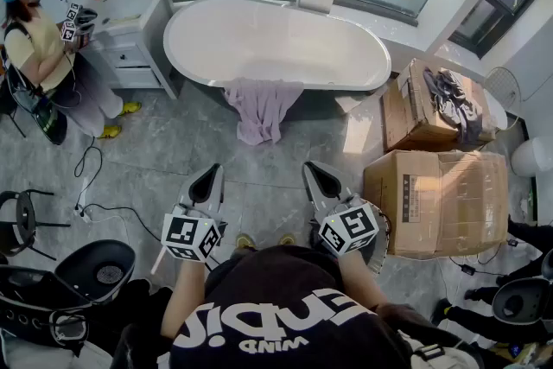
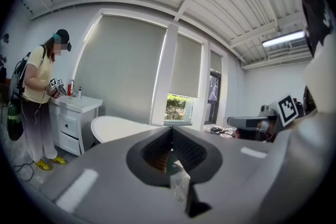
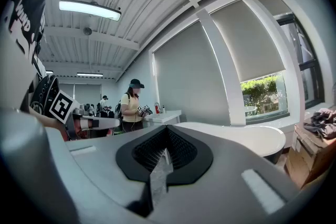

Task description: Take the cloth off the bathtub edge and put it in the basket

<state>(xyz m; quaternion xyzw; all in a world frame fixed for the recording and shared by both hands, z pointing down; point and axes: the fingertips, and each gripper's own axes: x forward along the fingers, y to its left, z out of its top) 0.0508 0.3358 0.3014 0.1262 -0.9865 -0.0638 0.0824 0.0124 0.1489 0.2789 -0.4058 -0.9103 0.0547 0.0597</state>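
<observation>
White print ran across the wearer's black shirt (image 1: pixel 289 315), seen upside down from the head view. The small word seemed to read "WIND"; the larger letters could not be made out whole. Each tool carried a cube (image 1: pixel 191 238) with black-and-white square markers. A dark printed patch on the side of the nearer cardboard box (image 1: pixel 441 199) was too small to read.

The cloth (image 1: pixel 262 104), pale lilac, hung over the near edge of the white bathtub (image 1: pixel 285 47). Its long axis ran from the rim down toward the floor (image 1: pixel 173 151), with its lower end spread on the tiles.

The left tool (image 1: pixel 207 183) and the right tool (image 1: pixel 318 178) both pointed toward the tub, well apart from the cloth. Each had its jaws pressed together with nothing between them.
</observation>
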